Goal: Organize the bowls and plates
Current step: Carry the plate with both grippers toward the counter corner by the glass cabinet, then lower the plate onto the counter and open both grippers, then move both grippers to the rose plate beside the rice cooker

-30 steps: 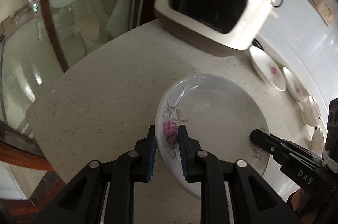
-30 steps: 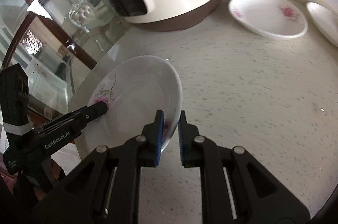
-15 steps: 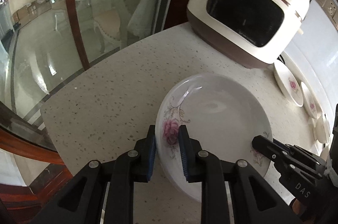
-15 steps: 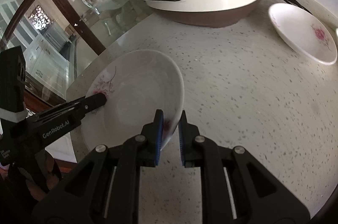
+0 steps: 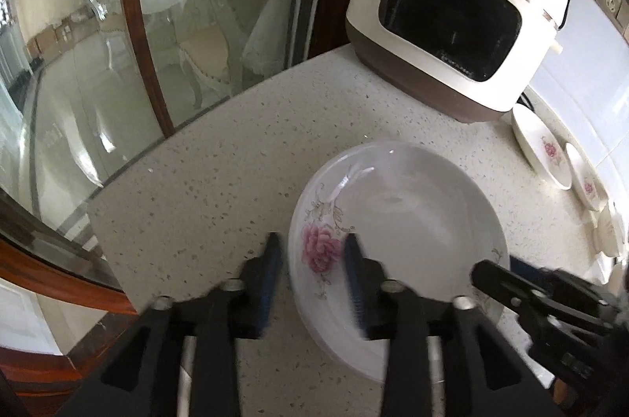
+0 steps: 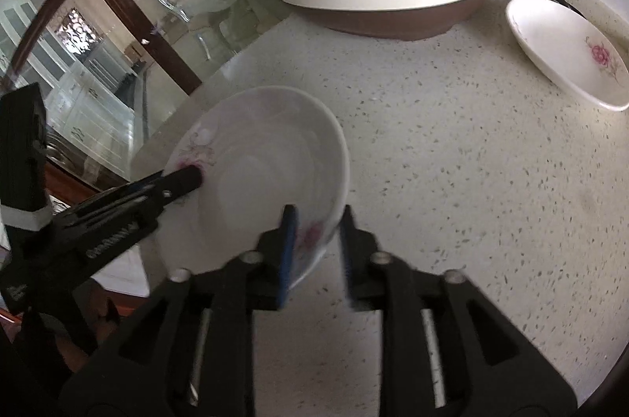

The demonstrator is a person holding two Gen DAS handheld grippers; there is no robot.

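Observation:
A white plate with pink flowers lies on the speckled countertop near its rounded corner. My left gripper straddles the plate's near-left rim over the flower. Its jaws are opening and the blue pads stand off the rim on both sides. My right gripper straddles the opposite rim of the same plate; its jaws are opening too, with a gap at each pad. Each gripper shows in the other's view: the right gripper, and the left gripper.
A cream rice cooker stands at the back, plugged into the wall. More flowered plates and small dishes line the wall on the right. The counter edge drops off at the left, beside a glass partition.
Both grippers were shut on the plate's rim and now have their jaws spread off it. The plate rests flat on the counter.

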